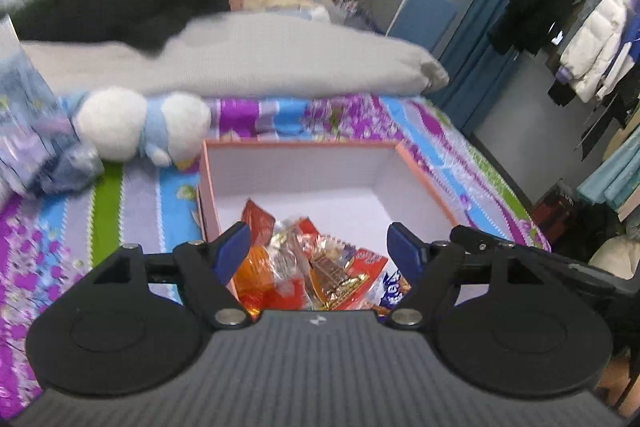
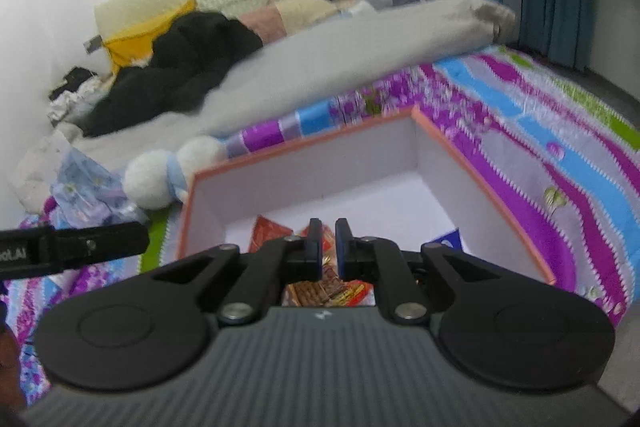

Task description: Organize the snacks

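Note:
An open box with an orange rim [image 1: 300,143] [image 2: 304,143] and white inside lies on the bed. Several snack packets [image 1: 312,267] [image 2: 328,291] are piled at its near end, among them a red one [image 1: 258,219] and a blue one [image 1: 392,293]. My left gripper [image 1: 317,231] hangs open and wide above the pile, with nothing pinched between its blue pads. My right gripper [image 2: 329,225] is over the same pile, its pads almost together and nothing between them. Part of the other gripper's black body [image 2: 80,251] shows at the left edge of the right wrist view.
The box rests on a striped purple, blue and green sheet [image 1: 132,211]. A white and blue plush toy [image 1: 132,123] and a crinkled plastic bag [image 1: 36,131] lie left of it. A grey duvet [image 1: 260,59] and black clothing [image 1: 132,3] are behind. Hanging clothes [image 1: 580,27] fill the right.

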### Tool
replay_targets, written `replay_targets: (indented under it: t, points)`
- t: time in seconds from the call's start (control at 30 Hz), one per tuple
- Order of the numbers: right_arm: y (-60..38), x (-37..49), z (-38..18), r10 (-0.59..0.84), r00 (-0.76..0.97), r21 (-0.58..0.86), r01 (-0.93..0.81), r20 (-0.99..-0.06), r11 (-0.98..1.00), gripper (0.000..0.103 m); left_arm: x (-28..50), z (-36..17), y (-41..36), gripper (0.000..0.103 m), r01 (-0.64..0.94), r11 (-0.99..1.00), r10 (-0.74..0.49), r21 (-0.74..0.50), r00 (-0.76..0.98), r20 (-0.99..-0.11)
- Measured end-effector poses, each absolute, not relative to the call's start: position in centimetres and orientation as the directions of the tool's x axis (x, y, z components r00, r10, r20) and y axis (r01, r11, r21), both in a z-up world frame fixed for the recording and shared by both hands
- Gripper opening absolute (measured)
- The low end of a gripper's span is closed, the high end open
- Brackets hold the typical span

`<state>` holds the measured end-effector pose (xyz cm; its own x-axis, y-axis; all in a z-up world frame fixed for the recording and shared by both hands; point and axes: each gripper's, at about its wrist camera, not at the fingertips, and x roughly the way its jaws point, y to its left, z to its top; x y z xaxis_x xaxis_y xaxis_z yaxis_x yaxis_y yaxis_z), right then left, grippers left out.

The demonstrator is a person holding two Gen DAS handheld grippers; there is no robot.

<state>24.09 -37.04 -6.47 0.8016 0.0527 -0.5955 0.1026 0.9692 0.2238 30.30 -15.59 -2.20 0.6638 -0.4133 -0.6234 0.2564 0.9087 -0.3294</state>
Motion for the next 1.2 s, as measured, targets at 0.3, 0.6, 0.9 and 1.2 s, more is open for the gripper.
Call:
replay_targets:
  t: [0.3,0.6,0.9,1.2]
  points:
    - [-35.4,18.5,-1.2,0.029,0.874,0.197,0.076,-0.484,0.978,0.078,23.5,4.0,-12.7,0.087,0.277,0.913,-0.403,-0.300,0.732,-0.549]
    - [-33.6,12.3,2.3,0.018,0.905,0.172,0.061,-0.424,0.983,0.094,15.9,7.1,-10.4,0.099,0.305,0.924,-0.381,-0.231,0.780,-0.496]
    - [-31.7,7.4,1.4,0.027,0.899,0.177,0.057,-0.437,0.983,0.094,10.2,6.1,-8.5,0.101,0.291,0.937,-0.349,-0.192,0.786,-0.510]
    - [-30.7,5.0,-1.6,0.031,0.878,0.175,0.061,-0.477,0.983,0.094,8.5,4.0,-8.2,0.101,0.278,0.948,-0.316,-0.153,0.787,-0.530]
